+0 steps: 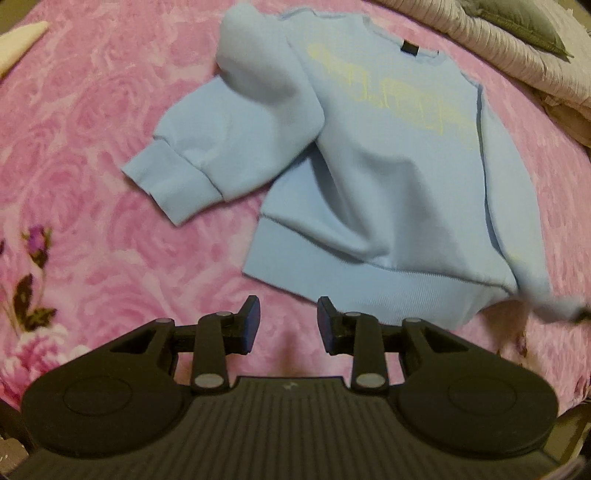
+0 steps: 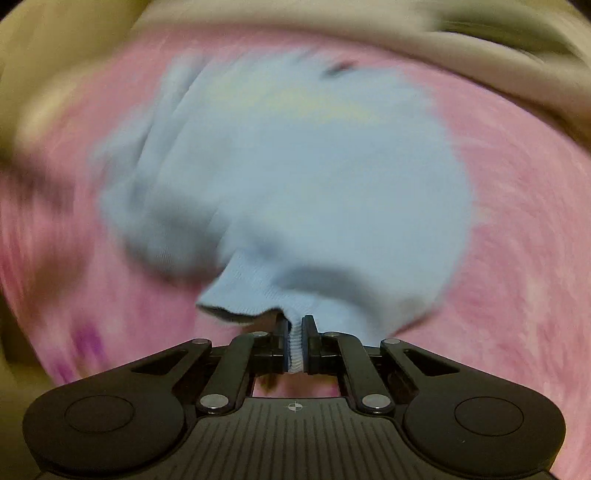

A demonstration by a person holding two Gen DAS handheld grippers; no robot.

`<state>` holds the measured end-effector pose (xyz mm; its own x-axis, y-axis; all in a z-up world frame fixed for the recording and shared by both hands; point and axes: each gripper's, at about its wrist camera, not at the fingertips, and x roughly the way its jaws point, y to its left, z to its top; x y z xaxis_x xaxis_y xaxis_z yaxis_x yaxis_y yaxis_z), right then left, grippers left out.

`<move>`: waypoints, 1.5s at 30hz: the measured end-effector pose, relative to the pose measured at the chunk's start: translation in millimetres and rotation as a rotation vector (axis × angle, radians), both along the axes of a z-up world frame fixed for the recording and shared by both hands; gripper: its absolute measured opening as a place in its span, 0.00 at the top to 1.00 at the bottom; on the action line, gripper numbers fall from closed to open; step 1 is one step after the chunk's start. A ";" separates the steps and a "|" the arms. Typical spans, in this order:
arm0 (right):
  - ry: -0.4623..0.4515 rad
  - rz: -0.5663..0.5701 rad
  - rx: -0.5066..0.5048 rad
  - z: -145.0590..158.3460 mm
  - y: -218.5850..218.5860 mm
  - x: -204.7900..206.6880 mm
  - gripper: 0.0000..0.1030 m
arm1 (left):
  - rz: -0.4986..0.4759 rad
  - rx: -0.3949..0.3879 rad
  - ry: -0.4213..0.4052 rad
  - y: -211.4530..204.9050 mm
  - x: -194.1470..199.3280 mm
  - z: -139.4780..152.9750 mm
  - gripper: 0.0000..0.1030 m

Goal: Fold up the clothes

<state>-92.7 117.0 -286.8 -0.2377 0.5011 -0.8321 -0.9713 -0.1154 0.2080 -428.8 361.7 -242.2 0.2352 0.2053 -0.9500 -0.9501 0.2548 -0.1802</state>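
A light blue sweatshirt [image 1: 388, 177] with pale yellow lettering lies face up on a pink rose-patterned blanket [image 1: 92, 147]. Its left sleeve [image 1: 207, 155] is spread out to the left, cuff toward me. My left gripper [image 1: 288, 325] is open and empty, just short of the ribbed hem. My right gripper [image 2: 294, 343] is shut on the ribbed cuff of the other sleeve [image 2: 258, 291] and holds it lifted off the blanket [image 2: 517, 221]. The right wrist view is motion-blurred. The sweatshirt body [image 2: 295, 166] lies beyond the gripper.
A beige quilted bedcover [image 1: 517, 51] with a grey cushion [image 1: 528, 22] is bunched at the back right. A white cloth corner [image 1: 18, 40] shows at the far left. A purple flower print [image 1: 33, 273] marks the blanket's near left.
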 end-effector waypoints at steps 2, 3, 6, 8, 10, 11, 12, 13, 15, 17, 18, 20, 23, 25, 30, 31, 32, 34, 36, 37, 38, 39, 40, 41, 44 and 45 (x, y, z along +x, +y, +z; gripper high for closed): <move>0.110 -0.201 0.101 45.0 -0.4 60.0 0.95 | 0.003 0.018 0.001 1.3 -0.7 6.4 0.73; 0.118 -0.316 0.152 65.9 -3.2 90.7 0.95 | 0.006 0.024 0.000 2.0 -1.3 8.7 0.73; 0.132 -0.819 0.255 93.9 -17.3 183.4 0.95 | 0.032 0.031 -0.004 3.6 -4.3 11.3 0.73; 0.169 -0.932 0.220 87.0 -23.7 201.2 0.85 | 0.061 0.021 -0.005 4.2 -7.3 9.9 0.73; 0.209 -1.018 0.171 77.2 -29.6 213.8 0.73 | 0.087 0.006 -0.017 3.2 -11.0 7.7 0.72; 0.229 -1.061 0.147 72.4 -32.6 220.1 0.67 | 0.098 0.000 -0.023 1.9 -13.0 6.3 0.72; 0.249 -1.104 0.122 67.5 -35.6 226.4 0.64 | 0.109 -0.005 -0.022 0.6 -14.8 4.8 0.72; 0.266 -1.081 0.065 56.5 -32.8 214.6 0.61 | 0.119 -0.007 -0.015 -0.3 -16.5 3.3 0.72; 0.296 -0.999 -0.064 31.3 -24.1 181.3 0.59 | 0.141 -0.007 0.003 -0.4 -20.8 0.4 0.72; 0.319 -0.939 -0.186 7.2 -16.8 146.8 0.59 | 0.171 -0.003 0.006 1.7 -27.6 -1.8 0.71; 0.330 -0.920 -0.238 -3.3 -14.6 128.9 0.59 | 0.197 -0.001 0.003 4.4 -32.7 -3.3 0.70; 0.355 -0.915 -0.323 -22.6 -10.3 102.4 0.59 | 0.258 0.002 -0.011 10.6 -43.9 -6.8 0.70; 0.391 -0.931 -0.376 -37.6 -3.0 88.8 0.59 | 0.380 0.006 -0.076 25.0 -66.6 -17.2 0.68; 0.400 -0.926 -0.369 -35.4 4.4 85.6 0.59 | 0.465 0.006 -0.132 39.2 -81.9 -29.7 0.68; 0.345 -0.904 -0.323 -20.0 19.8 72.0 0.59 | 0.626 -0.027 -0.220 79.4 -115.4 -73.0 0.68; 0.332 -0.908 -0.325 -20.5 22.8 67.2 0.59 | 0.653 -0.046 -0.235 88.2 -120.0 -82.6 0.70; 0.325 -0.917 -0.326 -20.2 22.9 62.8 0.59 | 0.676 -0.066 -0.252 96.3 -124.2 -91.1 0.71; 0.316 -0.939 -0.331 -20.5 21.9 52.8 0.59 | 0.692 -0.083 -0.293 108.8 -131.4 -97.1 0.86; 0.316 -0.957 -0.341 -23.2 23.1 42.2 0.59 | 0.654 -0.059 -0.338 120.3 -139.7 -91.0 0.96; 0.317 -0.964 -0.346 -23.2 22.5 36.7 0.59 | 0.616 -0.017 -0.322 125.9 -144.0 -80.7 0.96; 0.317 -0.970 -0.351 -22.5 21.4 31.0 0.59 | 0.564 0.051 -0.284 131.5 -148.6 -66.1 0.96; 0.318 -0.975 -0.353 -21.6 21.5 25.7 0.59 | 0.507 0.124 -0.243 136.6 -153.3 -50.1 0.96; 0.319 -0.979 -0.353 -20.7 21.9 20.4 0.59 | 0.450 0.204 -0.198 141.4 -160.1 -33.0 0.96; 0.322 -0.980 -0.350 -19.4 22.7 16.0 0.59 | 0.403 0.278 -0.155 144.5 -168.9 -17.2 0.96; 0.324 -0.973 -0.334 -15.0 26.9 3.6 0.59 | 0.315 0.402 0.011 155.8 -195.8 5.2 0.96; 0.321 -0.968 -0.330 -14.0 28.6 -0.1 0.59 | 0.294 0.418 0.069 160.4 -204.0 6.6 0.96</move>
<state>-92.8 145.6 -300.8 -0.0919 0.3560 -0.9299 -0.5138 0.7830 0.3506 -632.8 522.1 -235.6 0.0502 0.6187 -0.7840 -0.9984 0.0121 -0.0544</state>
